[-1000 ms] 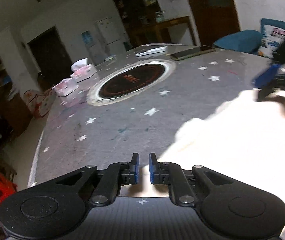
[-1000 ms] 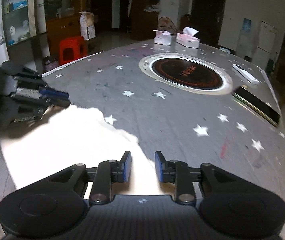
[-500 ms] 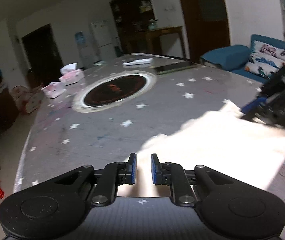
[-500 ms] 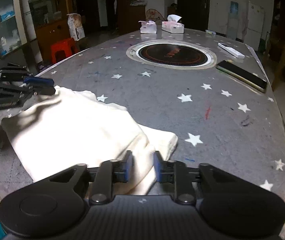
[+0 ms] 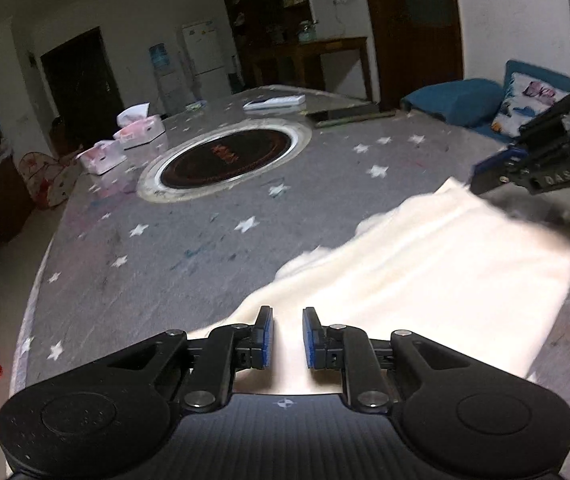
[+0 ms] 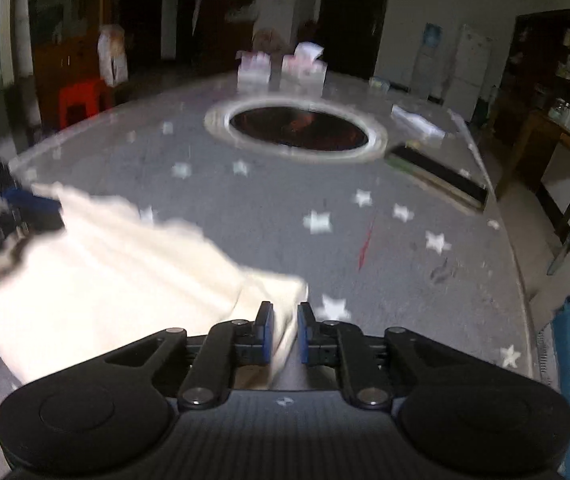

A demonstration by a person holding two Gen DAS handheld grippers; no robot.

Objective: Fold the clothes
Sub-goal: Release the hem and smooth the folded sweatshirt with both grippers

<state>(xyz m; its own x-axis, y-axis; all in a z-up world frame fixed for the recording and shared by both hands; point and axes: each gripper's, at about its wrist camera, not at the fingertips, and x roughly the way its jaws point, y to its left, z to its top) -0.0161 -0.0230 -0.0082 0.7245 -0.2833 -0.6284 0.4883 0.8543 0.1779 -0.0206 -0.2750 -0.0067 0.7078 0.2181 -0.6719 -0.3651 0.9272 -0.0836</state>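
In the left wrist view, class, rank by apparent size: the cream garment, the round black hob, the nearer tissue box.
1. cream garment, though it lies nearest the camera
2. round black hob
3. nearer tissue box

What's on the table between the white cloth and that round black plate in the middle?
Nothing: in the left wrist view, only bare star-patterned tablecloth lies between the white cloth and the round black plate.

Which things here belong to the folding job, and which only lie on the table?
For the job: cream cloth; left tongs; right tongs.

Lying about: two tissue boxes; white remote; dark phone; round burner.
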